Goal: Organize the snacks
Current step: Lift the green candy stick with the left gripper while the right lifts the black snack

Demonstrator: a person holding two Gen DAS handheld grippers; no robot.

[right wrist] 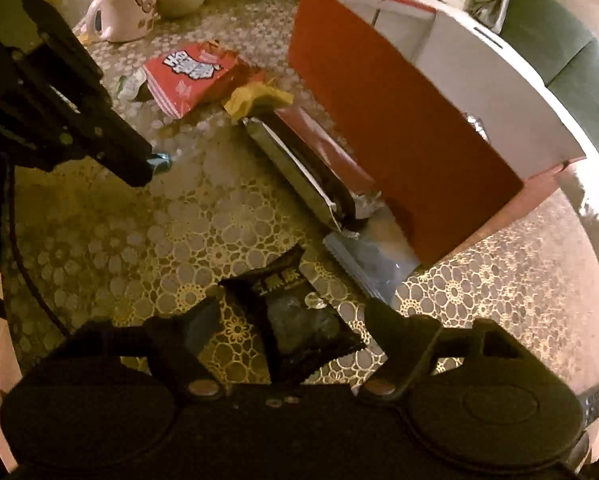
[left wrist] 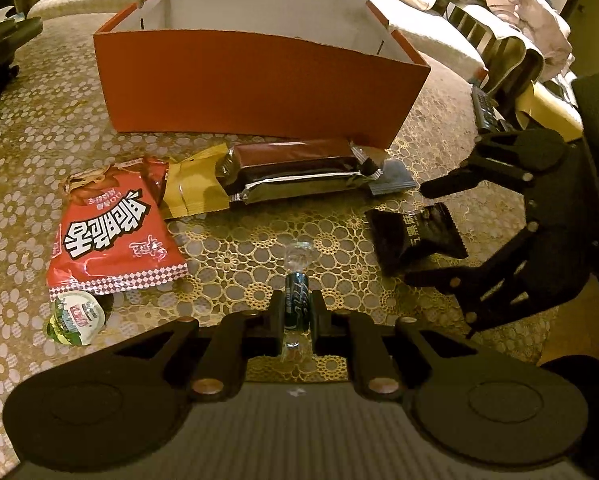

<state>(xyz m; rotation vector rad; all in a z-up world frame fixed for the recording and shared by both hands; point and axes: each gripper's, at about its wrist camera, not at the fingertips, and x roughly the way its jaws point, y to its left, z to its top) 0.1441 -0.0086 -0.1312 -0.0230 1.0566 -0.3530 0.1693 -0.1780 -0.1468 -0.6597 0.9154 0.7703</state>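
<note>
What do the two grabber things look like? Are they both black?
Yes. The left gripper and the right gripper are both matte black, built from flat linkage bars joined by round coppery pins. Each has two big rounded disc shapes at its base, a ribbed grey panel between them on the left one. The fingers are narrow, with blunt tips. No cables or sleeves show clearly.

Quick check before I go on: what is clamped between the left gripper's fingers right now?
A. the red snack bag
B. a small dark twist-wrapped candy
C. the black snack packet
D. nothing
B: the left gripper is shut on the small dark candy, its clear twisted ends sticking out above and below the fingers, while the red snack bag and black snack packet lie on the table.
</note>
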